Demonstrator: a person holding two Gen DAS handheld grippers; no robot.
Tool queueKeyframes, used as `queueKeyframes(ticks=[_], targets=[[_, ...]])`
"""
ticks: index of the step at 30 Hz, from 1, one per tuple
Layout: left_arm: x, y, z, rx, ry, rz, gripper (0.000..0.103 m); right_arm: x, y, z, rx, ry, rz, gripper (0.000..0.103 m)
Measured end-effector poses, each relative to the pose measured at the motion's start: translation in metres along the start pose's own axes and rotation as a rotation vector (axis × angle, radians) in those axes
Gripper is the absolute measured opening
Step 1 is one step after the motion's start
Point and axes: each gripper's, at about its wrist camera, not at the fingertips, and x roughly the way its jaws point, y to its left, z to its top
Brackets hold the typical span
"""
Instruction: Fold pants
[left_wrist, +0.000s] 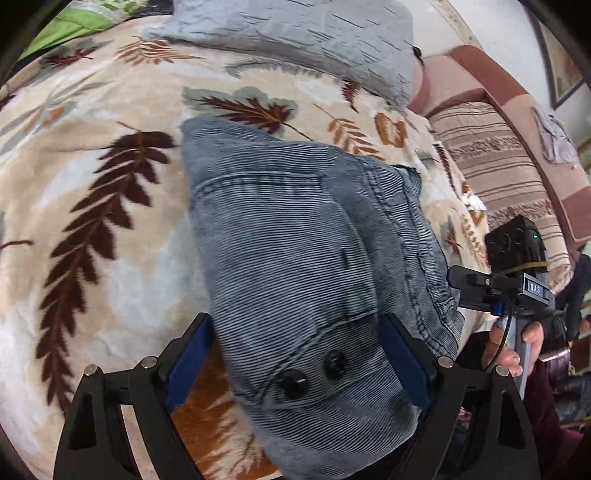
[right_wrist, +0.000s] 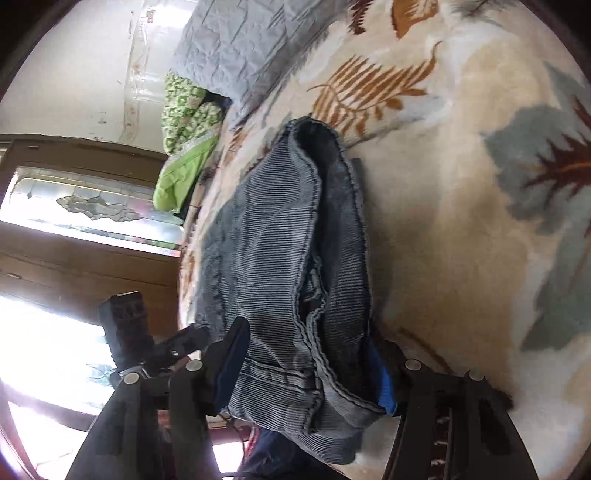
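The grey-blue corduroy pants (left_wrist: 295, 229) lie folded into a thick bundle on a leaf-patterned blanket (left_wrist: 92, 192). My left gripper (left_wrist: 295, 354) straddles the buttoned waistband end, its blue pads (left_wrist: 188, 358) on either side of the cloth. My right gripper (right_wrist: 306, 365) straddles the pants (right_wrist: 280, 236) at the waistband, layered edges between its fingers. The right gripper (left_wrist: 495, 284) also shows in the left wrist view at the bundle's right edge; the left gripper (right_wrist: 166, 343) shows in the right wrist view. Whether either grip is tight is not clear.
A grey quilted pillow (left_wrist: 295, 40) lies at the far end of the bed, a green patterned cloth (right_wrist: 184, 133) beside it. A striped brown sofa cushion (left_wrist: 498, 166) runs along the right. A wooden window frame (right_wrist: 74, 236) shows left.
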Motion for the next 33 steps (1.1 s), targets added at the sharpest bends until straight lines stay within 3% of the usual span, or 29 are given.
queueKeyframes(ticks=[2,4,9,11,15,18,24,33], targets=[[0.006,-0.002,0.002,0.007,0.006,-0.002,0.090,0.006,0.003,0.000,-0.007,0.013,0.055,0.065],[0.009,-0.005,0.004,0.024,0.001,0.007,0.089,0.014,0.007,0.000,-0.049,0.022,0.005,0.065],[0.007,0.000,0.007,0.000,-0.018,0.007,0.072,0.016,0.007,-0.002,-0.045,0.015,-0.010,0.065],[0.004,0.001,0.007,-0.013,-0.029,0.018,0.064,0.014,0.014,-0.006,-0.085,0.000,-0.039,0.061],[-0.001,-0.009,0.010,0.008,-0.039,0.080,0.053,0.004,0.034,-0.012,-0.169,-0.062,-0.034,0.038],[-0.010,-0.023,0.016,0.044,-0.061,0.122,0.047,-0.007,0.054,-0.014,-0.239,-0.121,-0.014,0.034],[-0.045,-0.051,0.049,0.101,-0.155,0.165,0.046,-0.018,0.087,-0.009,-0.354,-0.193,-0.046,0.034],[-0.070,-0.081,0.092,0.179,-0.243,0.250,0.046,-0.043,0.118,0.033,-0.419,-0.309,0.001,0.034]])
